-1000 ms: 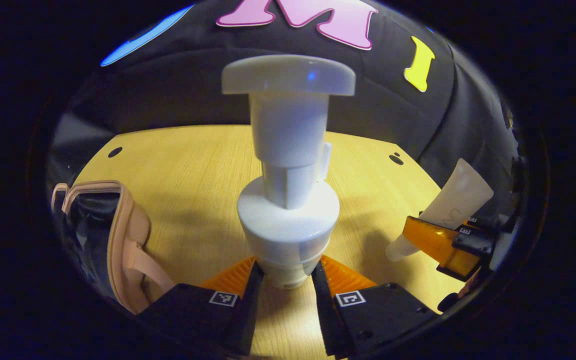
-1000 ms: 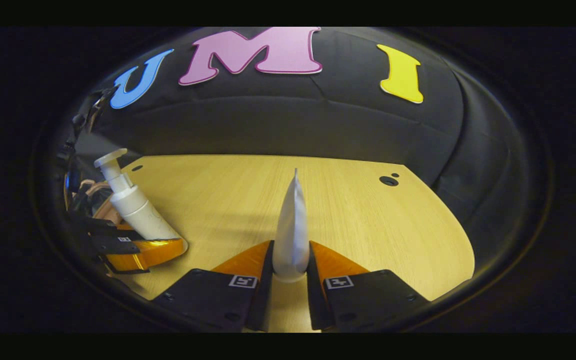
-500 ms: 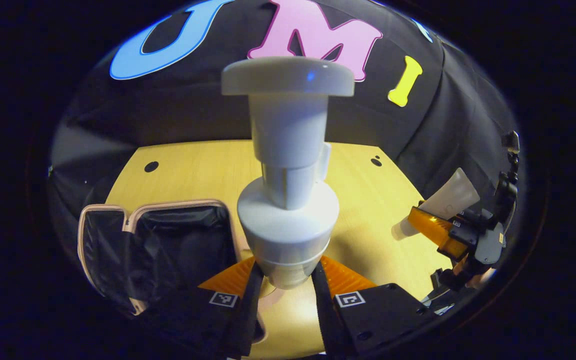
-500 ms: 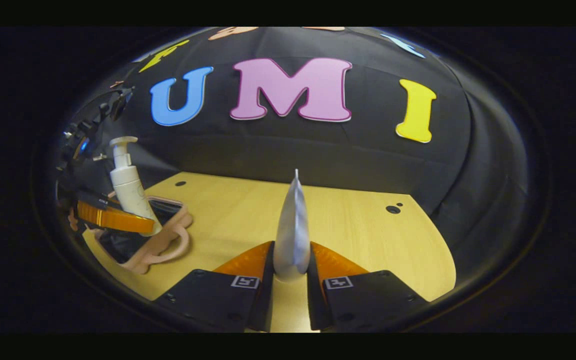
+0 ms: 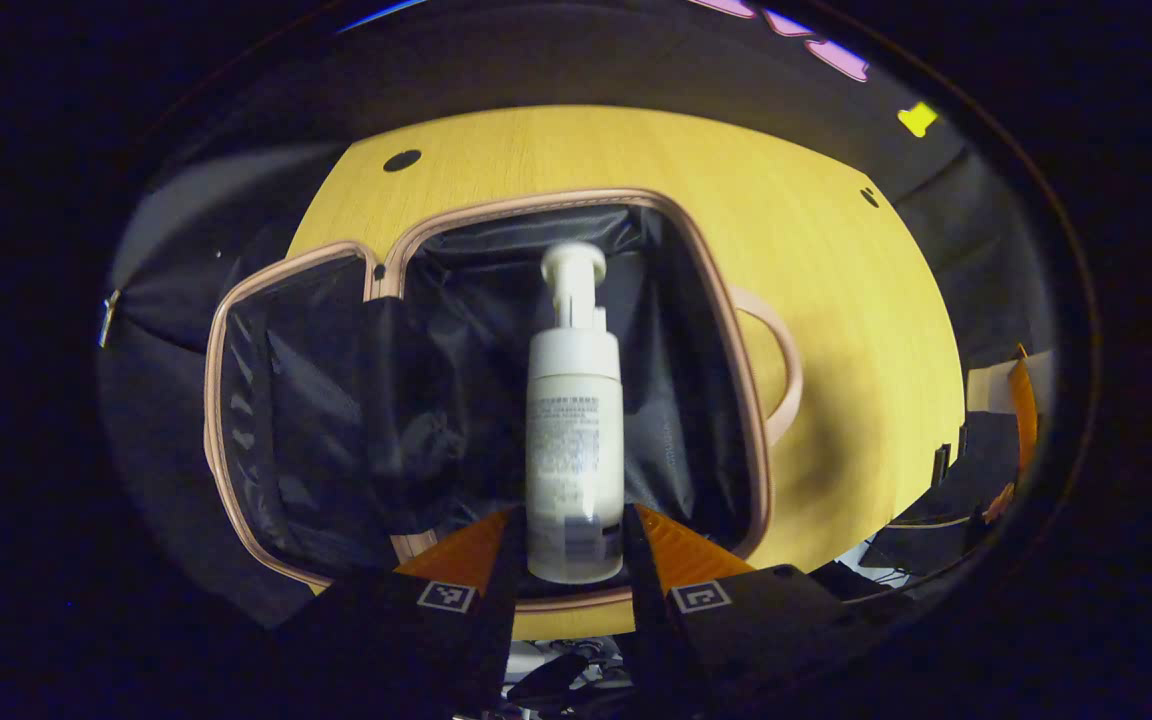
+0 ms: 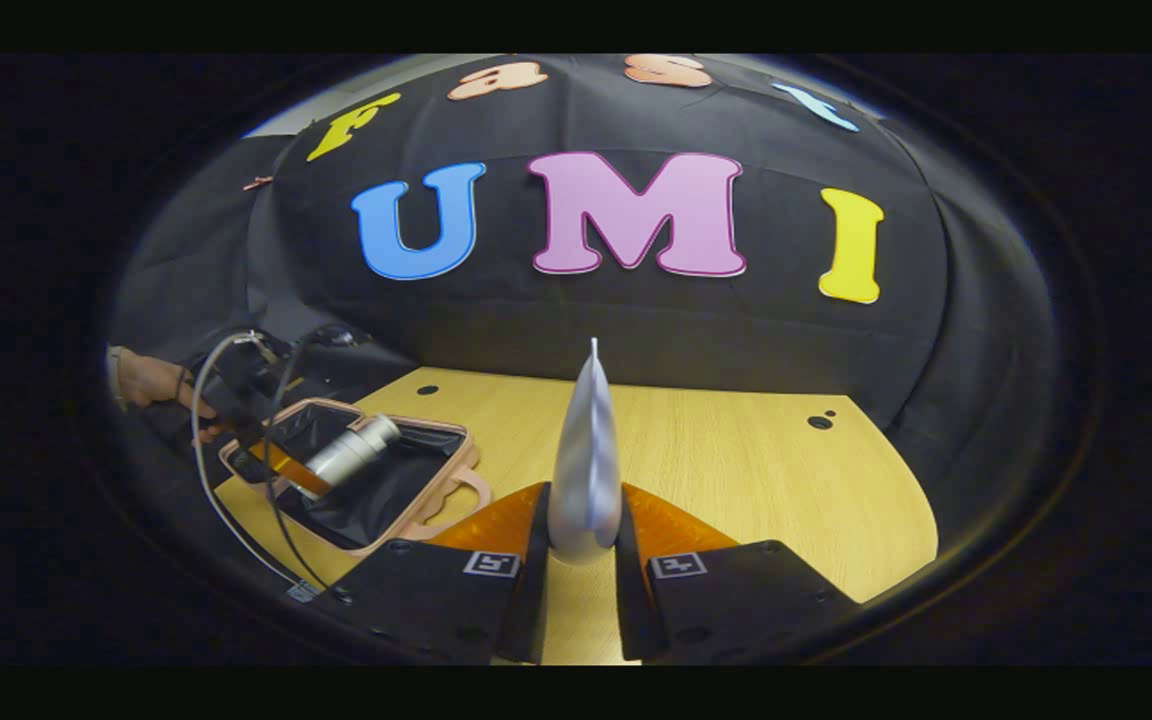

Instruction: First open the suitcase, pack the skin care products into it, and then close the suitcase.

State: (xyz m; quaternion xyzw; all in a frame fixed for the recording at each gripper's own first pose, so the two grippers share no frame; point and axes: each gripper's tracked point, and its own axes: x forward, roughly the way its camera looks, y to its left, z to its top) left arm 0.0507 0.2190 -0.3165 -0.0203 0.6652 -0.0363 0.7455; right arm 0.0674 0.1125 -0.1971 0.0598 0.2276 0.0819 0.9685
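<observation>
In the left gripper view, the left gripper [image 5: 573, 545] clamps the white pump bottle [image 5: 574, 450] by its base, pump head toward 12 o'clock, over the open pink suitcase [image 5: 736, 330] and its black lining.

In the right gripper view, the right gripper [image 6: 584, 530] pinches an upright white tube [image 6: 587, 470]; the suitcase lies at 9 o'clock on the wooden table [image 6: 736, 470].

1. Dim booth overall; warm light from above falls on the wooden table [image 6: 736, 470], brightest at centre, falling off at the edges.
2. Suitcase [image 5: 716, 300] black lining shows patchy sheen on its folds; its handle throws a soft shadow to the right.
3. Pump bottle [image 5: 574, 440] evenly lit, sharp, label print too small to make out.
4. Strong fisheye bending at the rims; far-left things in the right gripper view small and murky.
5. Tube [image 6: 586, 470] sharp, faint highlight along its edge.
</observation>
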